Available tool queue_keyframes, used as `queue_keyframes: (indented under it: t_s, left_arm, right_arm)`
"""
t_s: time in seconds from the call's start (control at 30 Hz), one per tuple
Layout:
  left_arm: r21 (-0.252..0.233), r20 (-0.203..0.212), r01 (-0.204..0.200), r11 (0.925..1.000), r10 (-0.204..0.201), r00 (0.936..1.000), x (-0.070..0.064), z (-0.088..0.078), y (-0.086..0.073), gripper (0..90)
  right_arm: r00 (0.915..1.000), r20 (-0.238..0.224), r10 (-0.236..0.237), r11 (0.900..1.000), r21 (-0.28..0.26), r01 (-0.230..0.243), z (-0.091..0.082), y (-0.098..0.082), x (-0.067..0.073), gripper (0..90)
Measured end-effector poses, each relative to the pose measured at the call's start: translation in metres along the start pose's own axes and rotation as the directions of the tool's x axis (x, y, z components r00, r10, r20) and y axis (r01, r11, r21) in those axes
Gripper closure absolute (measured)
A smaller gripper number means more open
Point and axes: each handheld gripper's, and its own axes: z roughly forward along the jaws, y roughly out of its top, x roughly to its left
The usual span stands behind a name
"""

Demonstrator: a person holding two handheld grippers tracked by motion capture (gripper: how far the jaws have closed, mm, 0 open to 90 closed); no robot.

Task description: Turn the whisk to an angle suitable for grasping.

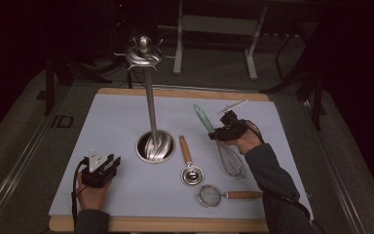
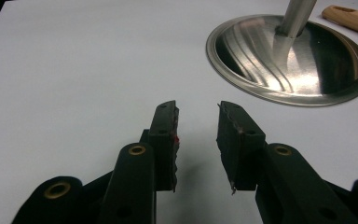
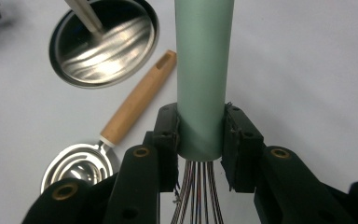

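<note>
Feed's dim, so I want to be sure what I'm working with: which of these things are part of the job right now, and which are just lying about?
In the job:
- whisk, green handle clamped in the right gripper
- utensil stand, likely where it goes

Lying about:
- egg separator, wooden handle
- small strainer
- syringe at the mat's far edge
- left gripper, open over bare mat

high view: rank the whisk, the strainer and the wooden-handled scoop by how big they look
1. whisk, clearly the longest, held in the right gripper
2. strainer
3. scoop
The strainer and scoop look close in length, so their order is unsure.
</note>
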Motion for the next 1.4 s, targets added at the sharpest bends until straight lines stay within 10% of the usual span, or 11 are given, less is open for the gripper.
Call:
queue_keyframes:
  t_s: [1.4]
  left_arm:
    - [0.004,-0.002,0.000,1.0000,0.000,1.0000,0.000,0.000,0.000,67.5]
  right_arm:
    - [0.9921,-0.032,-0.122,0.974,-0.199,0.113,-0.037,0.024,0.045,69.4]
